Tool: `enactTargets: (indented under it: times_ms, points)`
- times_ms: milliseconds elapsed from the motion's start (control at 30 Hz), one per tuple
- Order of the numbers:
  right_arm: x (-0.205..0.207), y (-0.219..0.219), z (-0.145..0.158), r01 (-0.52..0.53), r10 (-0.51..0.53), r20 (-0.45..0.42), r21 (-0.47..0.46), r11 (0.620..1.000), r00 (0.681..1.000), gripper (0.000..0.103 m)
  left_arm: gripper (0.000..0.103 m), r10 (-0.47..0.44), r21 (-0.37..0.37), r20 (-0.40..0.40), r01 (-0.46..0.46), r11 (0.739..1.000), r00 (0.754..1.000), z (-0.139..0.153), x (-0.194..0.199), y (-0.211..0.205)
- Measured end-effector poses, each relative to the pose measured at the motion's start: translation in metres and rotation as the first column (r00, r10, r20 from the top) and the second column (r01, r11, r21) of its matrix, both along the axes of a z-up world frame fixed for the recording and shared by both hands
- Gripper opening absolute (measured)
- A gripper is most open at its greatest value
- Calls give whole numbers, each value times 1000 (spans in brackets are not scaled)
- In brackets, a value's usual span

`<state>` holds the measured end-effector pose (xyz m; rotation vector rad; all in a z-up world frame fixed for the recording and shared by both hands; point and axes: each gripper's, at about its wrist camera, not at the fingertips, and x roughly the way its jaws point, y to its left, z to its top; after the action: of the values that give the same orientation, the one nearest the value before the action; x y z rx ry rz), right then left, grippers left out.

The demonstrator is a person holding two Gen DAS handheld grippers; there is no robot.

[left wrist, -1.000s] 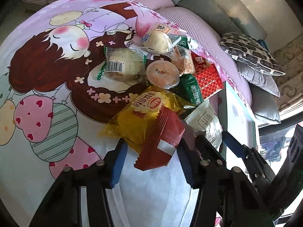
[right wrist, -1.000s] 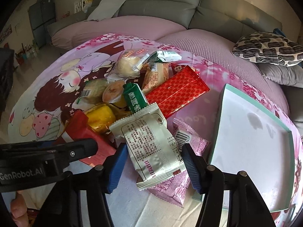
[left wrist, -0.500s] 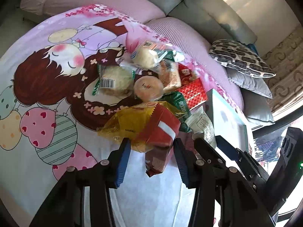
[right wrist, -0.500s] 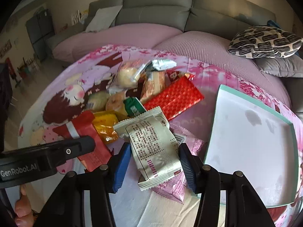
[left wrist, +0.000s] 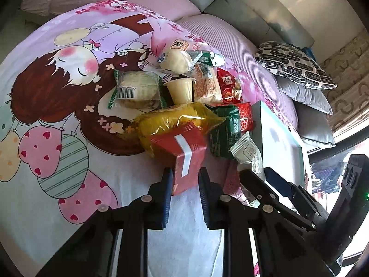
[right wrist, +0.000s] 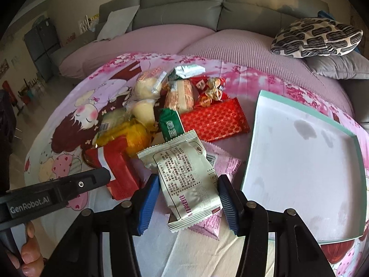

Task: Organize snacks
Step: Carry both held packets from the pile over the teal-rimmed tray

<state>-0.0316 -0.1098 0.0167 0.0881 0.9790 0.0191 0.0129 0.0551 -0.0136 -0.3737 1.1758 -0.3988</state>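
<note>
1. The left tool (left wrist: 184, 180), low in the centre of the left wrist view, has just been closing its jaws and now pinches the lower end of a red packet (left wrist: 184, 154) with a white stripe.
2. The right tool (right wrist: 188, 198), low centre in the right wrist view, straddles a white packet (right wrist: 186, 173) printed with black text; both pads lie against its sides, so it looks gripped.
3. Under the white packet lies a pink packet (right wrist: 221, 164).
4. Above both tools the snack pile (right wrist: 175, 106) sits mid-frame on a cartoon-printed cloth (left wrist: 57, 92): a yellow bag (left wrist: 175, 120), a green packet (right wrist: 171, 124), a red patterned bar (right wrist: 214, 120).
5. A teal-rimmed white tray (right wrist: 256, 115) lies at the right of the right wrist view, just beside the pile.
</note>
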Motion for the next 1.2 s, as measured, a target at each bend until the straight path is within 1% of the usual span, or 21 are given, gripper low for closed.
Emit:
enactTargets:
  times_ms: [33,67,133,333,433,567,700,767,867,967,1200]
  points:
    - [0,-1,-1,2,-2,-5,2,1000,1000,55,28,0,2,-5,0,1000,1000,-1,0,-1]
    - [-1,-2,-2,3,-3,-11,6,1000,1000,55,37,-1,11,-13,1,1000,1000,-3,1,-1]
    - [-2,-3,-5,5,-5,-25,15,1000,1000,55,45,9,36,-21,-8,999,1000,-6,2,-2]
    - [-12,-6,-7,25,-24,-52,31,999,998,55,49,19,81,-61,-14,997,998,-14,12,-14]
    - [-14,-5,-8,24,-23,-55,29,999,998,55,50,42,97,-76,-34,995,996,-15,18,-24]
    - [-14,-5,-8,25,-23,-57,30,999,998,55,50,99,168,-82,-84,982,992,-20,27,-35]
    - [-14,-7,-8,28,-26,-57,38,999,998,55,49,124,155,-89,-109,982,988,-25,27,-32]
    - [-14,-6,-8,28,-26,-58,39,999,998,55,44,120,146,-80,-108,983,990,-24,26,-32]
    - [-14,-7,-7,29,-27,-57,44,999,998,55,44,115,142,-67,-105,984,991,-21,20,-28]
    - [-14,-8,-6,32,-29,-56,55,998,998,55,44,113,103,-70,-106,989,991,-20,15,-22]
    - [-19,-14,4,42,-40,-19,78,996,999,55,44,111,66,-21,-109,992,994,-2,-7,-2]
